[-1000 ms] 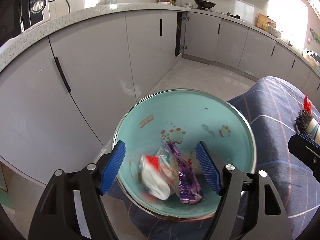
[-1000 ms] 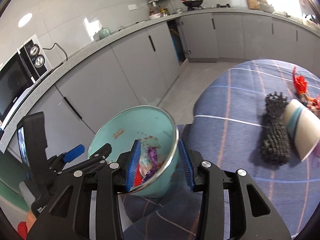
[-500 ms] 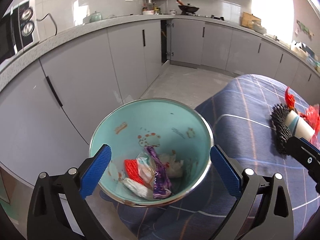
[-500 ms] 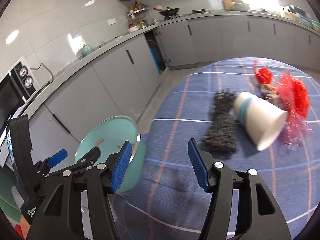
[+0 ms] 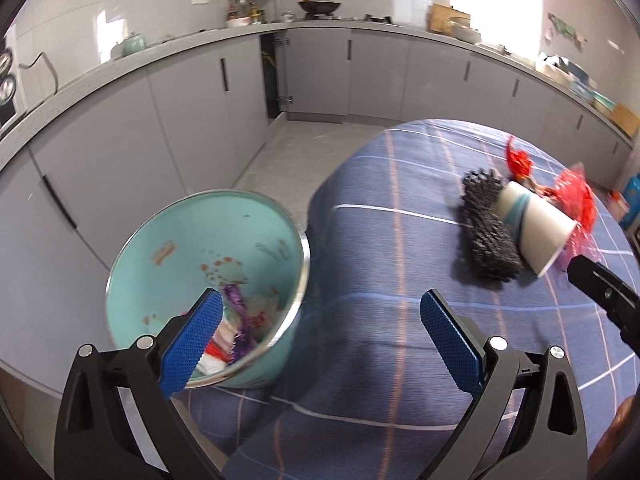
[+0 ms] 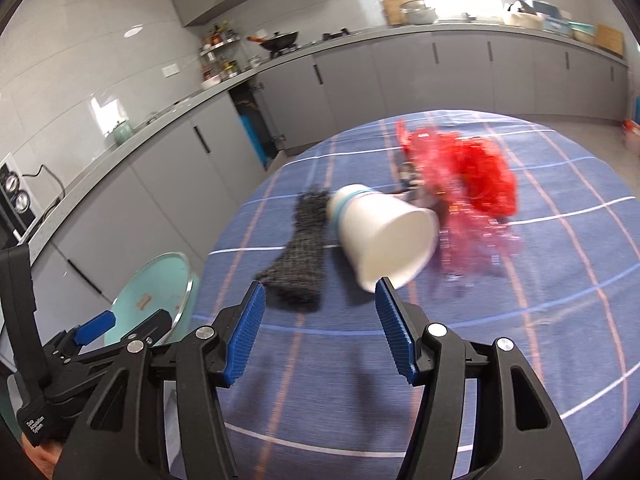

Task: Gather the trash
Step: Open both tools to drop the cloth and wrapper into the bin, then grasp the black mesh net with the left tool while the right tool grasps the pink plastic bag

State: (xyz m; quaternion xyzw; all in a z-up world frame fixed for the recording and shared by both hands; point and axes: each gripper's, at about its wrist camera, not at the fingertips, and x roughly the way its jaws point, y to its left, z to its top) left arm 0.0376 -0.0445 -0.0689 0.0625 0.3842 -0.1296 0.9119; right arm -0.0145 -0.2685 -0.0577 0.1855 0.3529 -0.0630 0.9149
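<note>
A teal bowl point(image 5: 192, 248) stands at the table's left edge with crumpled wrappers point(image 5: 236, 320) lying inside it. My left gripper point(image 5: 320, 308) hovers open just right of the bowl, nothing between its pads. Further right on the blue checked cloth lie a tipped white paper cup point(image 5: 532, 232), a black mesh strip point(image 5: 486, 232) and red plastic netting point(image 5: 576, 200). In the right wrist view my right gripper point(image 6: 320, 292) is open and empty, a short way before the cup point(image 6: 384, 236) and the mesh strip point(image 6: 304, 256). The red netting point(image 6: 472, 176) lies behind the cup, and the bowl point(image 6: 160, 284) shows at lower left.
The round table point(image 5: 400, 240) carries a blue checked cloth. Grey kitchen cabinets point(image 5: 192, 120) and a counter run behind it, with tiled floor point(image 5: 312, 148) between. My left gripper's body point(image 6: 96, 324) sits at the lower left of the right wrist view.
Both views swung right, away from the bowl toward the cup. The left jaws spread wide after the wrappers dropped into the bowl. The right jaws came off the bowl's rim and widened.
</note>
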